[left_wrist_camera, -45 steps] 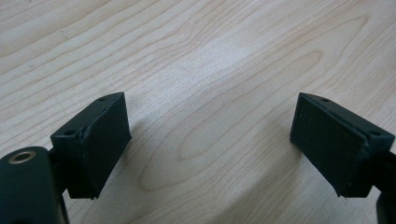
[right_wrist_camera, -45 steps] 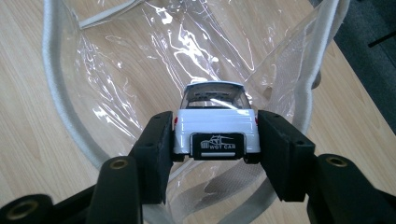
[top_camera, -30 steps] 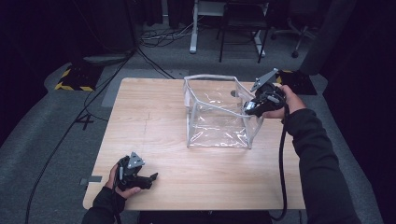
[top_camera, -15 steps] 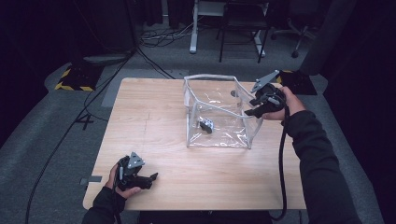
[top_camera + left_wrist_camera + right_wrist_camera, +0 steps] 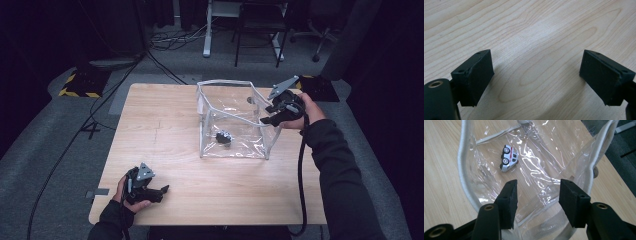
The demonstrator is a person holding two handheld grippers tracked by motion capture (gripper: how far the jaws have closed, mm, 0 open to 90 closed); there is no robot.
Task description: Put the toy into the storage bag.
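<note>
Right now the clear plastic bag (image 5: 225, 82) stands open near the far edge of the wooden tabletop (image 5: 160, 125), somewhat toward the right-hand edge. Its white-trimmed rim holds the mouth wide. On the bag's floor lies a small silver toy car (image 5: 223, 137), tipped on its side with the wheels showing, close to the wall that faces the near edge. Nothing touches the car.

The right tongs (image 5: 265, 120) hang at the bag's right-hand rim, pointing in over the mouth. In the right gripper view the right tongs (image 5: 537, 195) are released: both black jaws stand apart with an open gap, and through that gap I see crinkled plastic and the bag's rim (image 5: 464, 170) running beneath them. The toy car (image 5: 509, 158) lies well beyond the jaw tips, down inside.

The left tongs (image 5: 164, 190) rest by the near left corner of the tabletop, well apart from the bag, held in a gloved hand. In the left gripper view the left tongs (image 5: 536, 75) are spread wide with bare wood grain between the jaws.
</note>
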